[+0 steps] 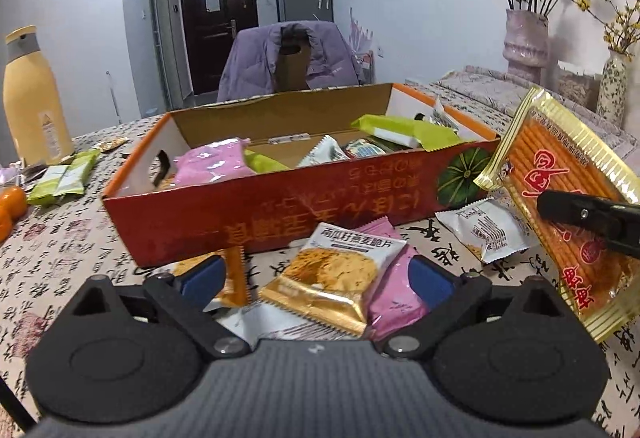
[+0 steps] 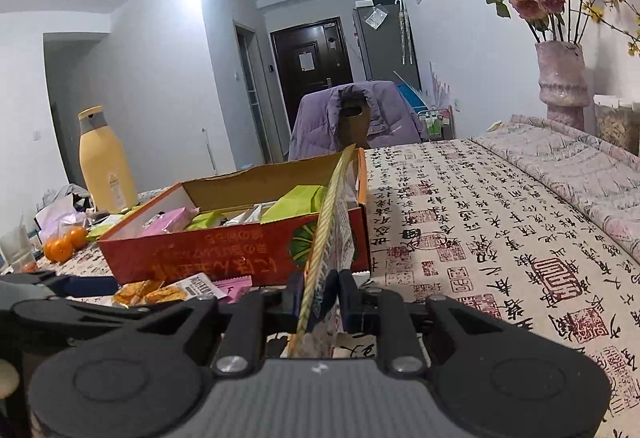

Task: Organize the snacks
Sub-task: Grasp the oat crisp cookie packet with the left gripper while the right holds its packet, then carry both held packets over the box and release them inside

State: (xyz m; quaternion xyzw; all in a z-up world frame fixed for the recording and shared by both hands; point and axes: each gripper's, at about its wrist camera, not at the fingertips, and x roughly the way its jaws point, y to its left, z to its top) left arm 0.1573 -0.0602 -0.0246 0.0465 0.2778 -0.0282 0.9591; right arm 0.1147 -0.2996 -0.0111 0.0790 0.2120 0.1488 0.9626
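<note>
Calligraphy-print tablecloth (image 2: pixel 500 238) covers the table; grey walls, a dark door (image 1: pixel 218 22) and a chair draped with a purple jacket (image 1: pixel 292 58) sit behind it.

Open orange cardboard box (image 1: pixel 280 206) sits mid-table and already holds several snack packs: pink, lime green and white ones, mixed together.

Left gripper (image 1: pixel 316 278): jaws spread wide, gripping nothing. Blue pads sit on either side of a small pile lying on the cloth just in front of the box. On top of that pile is a gold-and-white cracker pack (image 1: pixel 336 270), with a pink pack (image 1: pixel 392 298) under its right edge and an orange pack (image 1: pixel 234 278) to its left. Can't tell if the pads touch any of them.

Right gripper (image 2: pixel 324 290): closed on a flat pack of orange biscuit sticks (image 1: pixel 560 198) with gold crimped edges. The pack is held off the table, tilted, beside the box's near right corner. In the right wrist view it shows edge-on between the fingers.

White snack pack (image 1: pixel 488 230) lies on the cloth below the held pack, near the box's front wall.

Left side of the table: yellow bottle (image 1: pixel 34 98), two lime-green packs (image 1: pixel 64 178) and oranges (image 2: pixel 64 244). Right rear: pink vase (image 1: pixel 526 46) of dried roses, plus a smaller speckled vase (image 1: pixel 612 86).
</note>
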